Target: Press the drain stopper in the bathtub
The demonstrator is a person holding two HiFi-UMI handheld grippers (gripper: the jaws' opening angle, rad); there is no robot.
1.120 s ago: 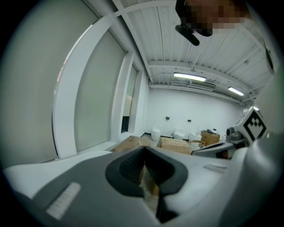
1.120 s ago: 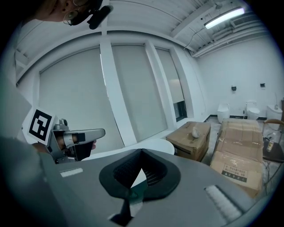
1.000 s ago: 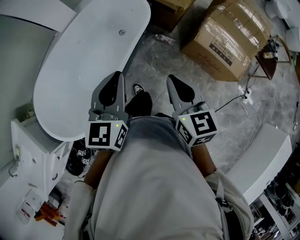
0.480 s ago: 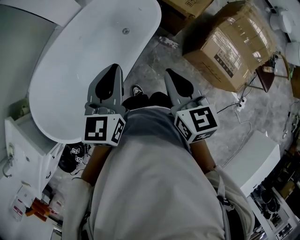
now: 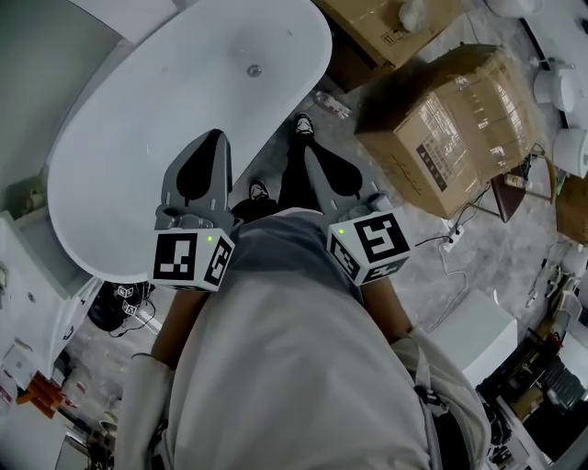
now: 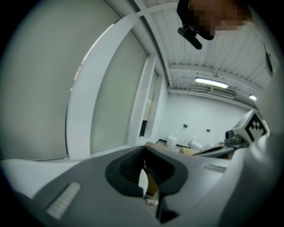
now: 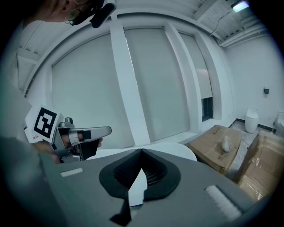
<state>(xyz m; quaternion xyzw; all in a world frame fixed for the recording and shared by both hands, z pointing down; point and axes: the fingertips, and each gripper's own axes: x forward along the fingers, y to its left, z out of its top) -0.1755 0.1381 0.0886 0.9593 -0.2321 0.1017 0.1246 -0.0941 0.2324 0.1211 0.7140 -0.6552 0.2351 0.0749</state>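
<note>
The white oval bathtub (image 5: 138, 119) fills the upper left of the head view, and the small round metal drain stopper (image 5: 254, 70) sits on its floor near the far end. My left gripper (image 5: 216, 136) hangs over the tub's near right rim, its jaws together and empty, well short of the stopper. To the right, over the floor, my right gripper (image 5: 310, 151) is also shut and empty. The left gripper view has the left gripper (image 6: 144, 149) aimed level at the room. The right gripper view, past the right gripper (image 7: 142, 150), shows the tub's white rim (image 7: 177, 151).
Cardboard boxes (image 5: 450, 119) stand right of the tub on the grey stone floor, with another (image 5: 377, 23) behind. A power strip and cable (image 5: 450, 240) lie nearby. A white cabinet (image 5: 28, 266) stands at the left. The person's shoe (image 5: 303, 123) is beside the tub.
The person has stepped forward beside the tub, one foot now ahead. Both grippers sit slightly higher and further left in the picture, still shut. More of the boxes shows.
</note>
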